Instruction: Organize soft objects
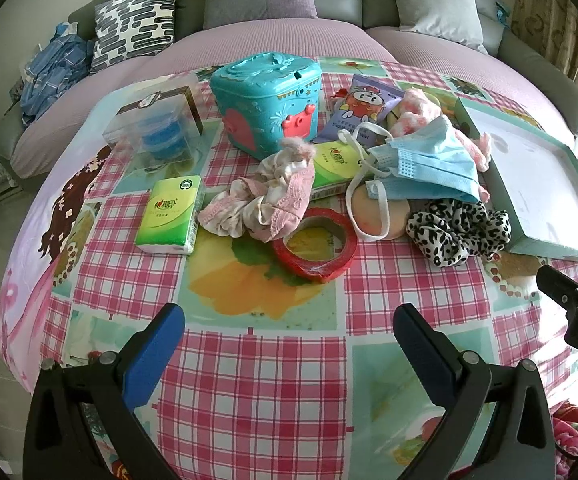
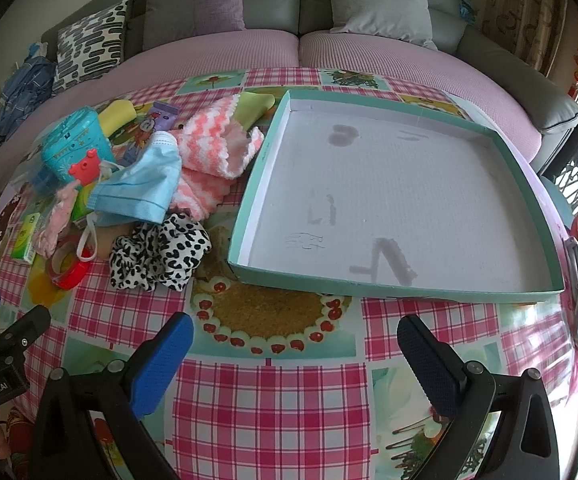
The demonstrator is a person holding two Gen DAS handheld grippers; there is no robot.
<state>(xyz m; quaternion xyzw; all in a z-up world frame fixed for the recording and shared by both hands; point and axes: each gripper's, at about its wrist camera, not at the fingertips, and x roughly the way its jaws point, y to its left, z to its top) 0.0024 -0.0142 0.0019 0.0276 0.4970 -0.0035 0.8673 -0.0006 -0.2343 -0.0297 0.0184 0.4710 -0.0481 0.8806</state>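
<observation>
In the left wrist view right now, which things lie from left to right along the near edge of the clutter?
Green tissue pack → pink-and-cream fabric scrunchie → red tape roll → black-and-white leopard-print scrunchie → shallow teal-rimmed cardboard tray.

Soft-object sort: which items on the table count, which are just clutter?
Job items: leopard scrunchie, pink scrunchie, face mask, pink-white cloth, tray.

Clutter: teal box, red tape roll, tissue pack, wipes packet, clear box.
</observation>
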